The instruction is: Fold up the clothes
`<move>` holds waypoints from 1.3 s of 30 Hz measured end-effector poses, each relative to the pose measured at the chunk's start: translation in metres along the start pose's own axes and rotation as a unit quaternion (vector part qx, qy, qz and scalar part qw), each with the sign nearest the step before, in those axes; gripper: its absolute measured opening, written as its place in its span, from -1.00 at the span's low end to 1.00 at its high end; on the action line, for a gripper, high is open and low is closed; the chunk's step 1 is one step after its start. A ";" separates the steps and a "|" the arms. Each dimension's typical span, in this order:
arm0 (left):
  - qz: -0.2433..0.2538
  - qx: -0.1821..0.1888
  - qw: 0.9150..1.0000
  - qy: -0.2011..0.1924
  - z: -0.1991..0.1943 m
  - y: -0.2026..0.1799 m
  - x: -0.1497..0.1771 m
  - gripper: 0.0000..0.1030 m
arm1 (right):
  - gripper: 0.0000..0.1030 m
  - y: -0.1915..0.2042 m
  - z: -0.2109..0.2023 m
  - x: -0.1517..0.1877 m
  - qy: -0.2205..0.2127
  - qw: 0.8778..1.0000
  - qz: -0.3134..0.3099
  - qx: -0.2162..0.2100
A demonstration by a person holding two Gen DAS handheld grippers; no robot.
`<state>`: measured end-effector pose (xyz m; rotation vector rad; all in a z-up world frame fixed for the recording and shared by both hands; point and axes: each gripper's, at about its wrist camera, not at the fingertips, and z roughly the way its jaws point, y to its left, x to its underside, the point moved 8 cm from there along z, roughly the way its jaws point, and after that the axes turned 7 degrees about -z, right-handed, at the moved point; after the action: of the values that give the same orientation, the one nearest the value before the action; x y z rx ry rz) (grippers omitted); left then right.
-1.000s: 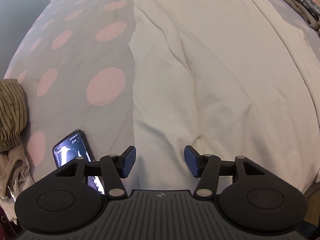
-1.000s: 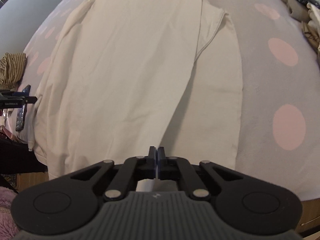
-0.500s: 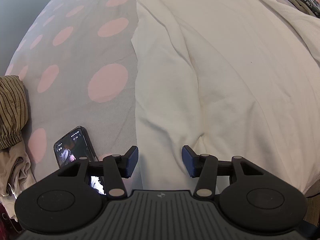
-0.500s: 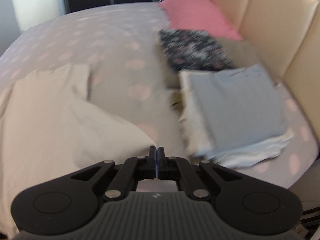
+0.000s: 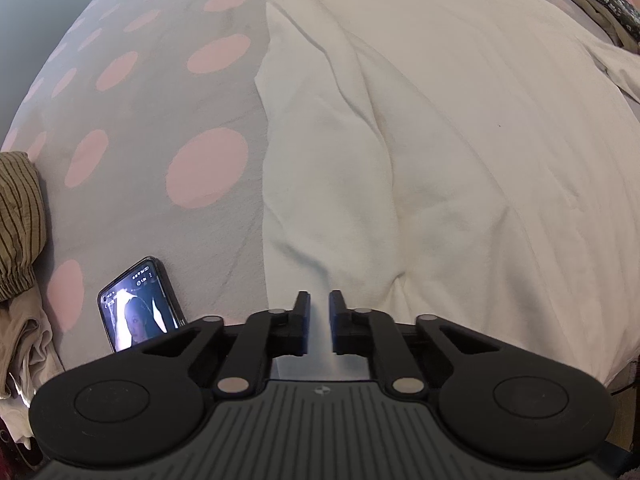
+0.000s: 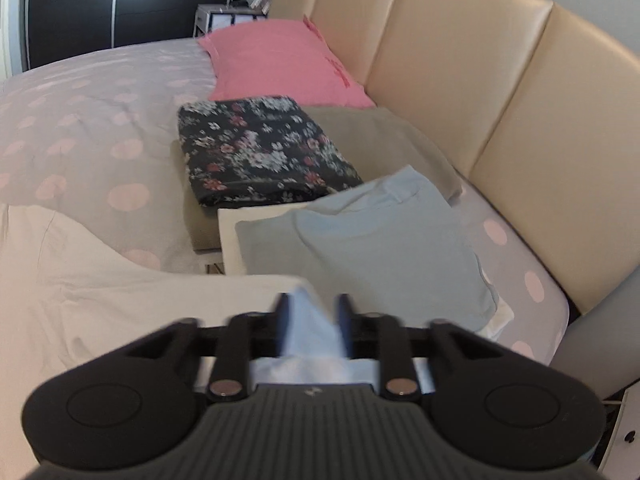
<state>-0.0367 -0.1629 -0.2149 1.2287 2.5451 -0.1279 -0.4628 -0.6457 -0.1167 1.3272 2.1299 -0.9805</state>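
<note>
Our left gripper [image 5: 319,322] pinches the shirt [image 5: 440,128] hem; its length runs straight ahead. Our right gripper [image 6: 312,320] is opening, sleeve end [image 6: 308,320] between its jaws.

Grey pink-dotted bed [image 5: 160,128]: white shirt [image 5: 440,140], phone [image 5: 138,304], pink pillow [image 6: 276,64], folded clothes [image 6: 372,240].

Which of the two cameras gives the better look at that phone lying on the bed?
The left wrist view. The phone lies on the spotted bedcover beside the white shirt, its screen lit. The right wrist view does not show it, only folded clothes near the headboard.
</note>
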 end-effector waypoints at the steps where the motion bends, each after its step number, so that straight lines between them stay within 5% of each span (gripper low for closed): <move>1: -0.003 0.001 1.000 -0.002 -0.002 0.001 0.000 -1.00 | -0.18 0.008 -0.005 0.004 -0.017 1.000 -0.010 0.003; 4: -0.011 0.007 1.000 -0.010 -0.010 0.004 0.000 -1.00 | -0.18 0.034 -0.019 0.020 -0.065 0.998 -0.024 -0.006; 8: -0.012 0.025 0.999 -0.032 -0.026 -0.002 -0.001 -1.00 | -0.18 0.066 -0.020 0.040 -0.054 0.996 -0.043 -0.051; 13: 0.007 0.056 0.998 -0.031 -0.034 -0.028 0.001 -0.32 | -0.16 0.087 -0.023 0.037 -0.073 0.992 -0.089 -0.058; 17: 0.020 0.051 0.998 -0.011 -0.024 -0.035 0.004 -0.31 | -0.16 0.097 -0.024 0.036 -0.079 0.990 -0.100 -0.064; 20: 0.028 0.041 0.999 0.007 -0.014 -0.036 0.005 -0.42 | -0.16 0.103 -0.027 0.039 -0.086 0.988 -0.112 -0.065; 24: 0.035 0.037 0.999 0.019 -0.008 -0.035 0.005 -0.95 | -0.16 0.105 -0.030 0.043 -0.092 0.986 -0.127 -0.061; 32: -0.015 0.029 0.999 -0.043 -0.048 -0.002 -0.025 -0.99 | -0.16 0.105 -0.034 0.043 -0.100 0.984 -0.129 -0.065; 39: -0.116 -0.006 0.983 -0.139 -0.117 0.089 -0.089 -1.00 | -0.16 0.115 -0.030 0.043 -0.090 0.983 -0.142 -0.071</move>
<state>0.0568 -0.1487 -0.0709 0.8379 2.4277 -0.3135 -0.3785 -0.5651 -0.1649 0.8496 2.2392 -0.9940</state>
